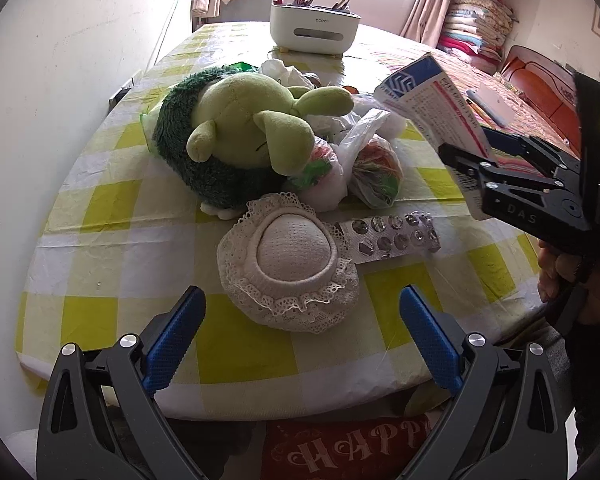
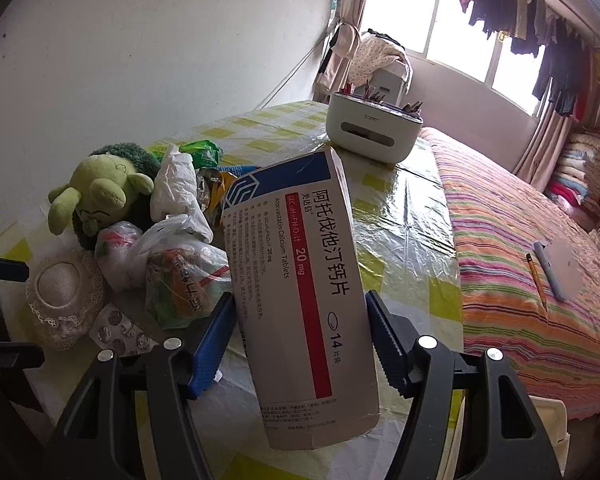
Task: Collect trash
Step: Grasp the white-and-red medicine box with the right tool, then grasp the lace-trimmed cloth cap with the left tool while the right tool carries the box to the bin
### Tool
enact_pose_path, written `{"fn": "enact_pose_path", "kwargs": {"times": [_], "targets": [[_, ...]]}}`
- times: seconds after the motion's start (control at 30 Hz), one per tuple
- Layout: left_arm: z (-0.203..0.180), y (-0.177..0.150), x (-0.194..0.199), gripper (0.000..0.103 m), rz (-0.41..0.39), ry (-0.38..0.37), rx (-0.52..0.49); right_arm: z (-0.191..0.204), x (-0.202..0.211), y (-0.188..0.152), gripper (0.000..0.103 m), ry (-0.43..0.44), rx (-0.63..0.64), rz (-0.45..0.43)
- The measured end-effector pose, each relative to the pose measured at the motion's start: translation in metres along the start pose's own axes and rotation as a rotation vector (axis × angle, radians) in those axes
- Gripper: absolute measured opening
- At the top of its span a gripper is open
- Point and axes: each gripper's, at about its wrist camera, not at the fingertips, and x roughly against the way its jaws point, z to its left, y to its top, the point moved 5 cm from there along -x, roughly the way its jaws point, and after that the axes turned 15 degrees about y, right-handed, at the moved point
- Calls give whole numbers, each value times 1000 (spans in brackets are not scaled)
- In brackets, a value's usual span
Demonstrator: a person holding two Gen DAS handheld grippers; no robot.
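Right tongs (image 2: 300, 344) grip the medicine box (image 2: 300, 280) lifted off the counter (image 1: 140, 216), left tongs (image 1: 300, 328) gape empty over a lace cap (image 1: 288, 264); blister pack (image 1: 392, 236) and bagged litter (image 1: 364, 160) remain uncollected.

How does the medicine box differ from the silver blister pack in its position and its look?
The medicine box is held up off the table between the pads of the right gripper; the blister pack lies flat on the checked tablecloth, beside the lace-edged cushion.
The medicine box is white card with blue and red print; the blister pack is silver foil with rows of round pockets.
Both are medicine packaging.
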Motion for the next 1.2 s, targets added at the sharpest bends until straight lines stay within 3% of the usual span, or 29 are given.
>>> {"fn": "enact_pose_path", "kwargs": {"times": [0.17, 0.33, 0.43, 0.47, 0.6, 0.7, 0.93, 1.2], "targets": [[5, 14, -15, 96, 45, -16, 57, -18, 38, -6, 63, -16, -82, -148], [10, 27, -28, 92, 72, -19, 137, -39, 63, -10, 63, -33, -164, -236], [11, 27, -41, 57, 127, -45, 163, -46, 74, -16, 63, -39, -208, -261], [12, 28, -39, 52, 105, -41, 165, -49, 78, -18, 63, -41, -225, -269], [13, 29, -40, 49, 106, -51, 199, -64, 90, -27, 63, -60, -271, -302], [12, 30, -32, 47, 55, -30, 200, -72, 101, -32, 63, -85, -293, -334], [-11, 43, 11, 47, -155, 23, 131, -94, 122, -46, 63, -117, -367, -397], [-73, 59, 44, 47, -282, -26, -5, -118, 141, -70, 63, -176, -434, -416]]}}
